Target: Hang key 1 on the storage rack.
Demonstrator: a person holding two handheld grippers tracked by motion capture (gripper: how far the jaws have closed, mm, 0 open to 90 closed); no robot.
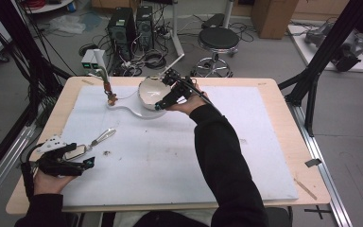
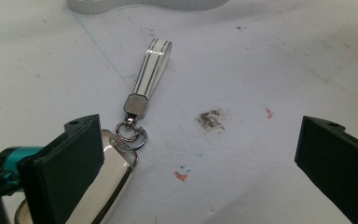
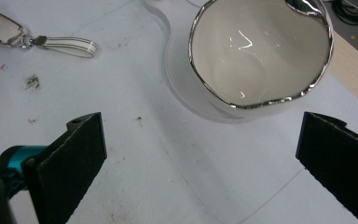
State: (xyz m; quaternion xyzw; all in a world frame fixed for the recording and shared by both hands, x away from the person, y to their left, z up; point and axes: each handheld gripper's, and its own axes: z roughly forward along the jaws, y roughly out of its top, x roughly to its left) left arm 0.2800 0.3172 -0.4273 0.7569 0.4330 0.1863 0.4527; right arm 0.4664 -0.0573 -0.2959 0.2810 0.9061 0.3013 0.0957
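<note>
Both grippers stand spread. Left gripper (image 2: 193, 163) sits by the key fob (image 2: 114, 172) at the table's near-left; right gripper (image 3: 200, 158) faces the bowl (image 3: 261, 51). Risk: off-centre closing skids the fob or tips the bowl.

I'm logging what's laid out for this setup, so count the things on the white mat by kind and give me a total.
Bowl: 1
Flat white base under the bowl: 1
Key fob with strap: 1
Small brown figure standing on the base: 1
Hand-held gripper: 2, left and right, both open
Total: 6
</note>
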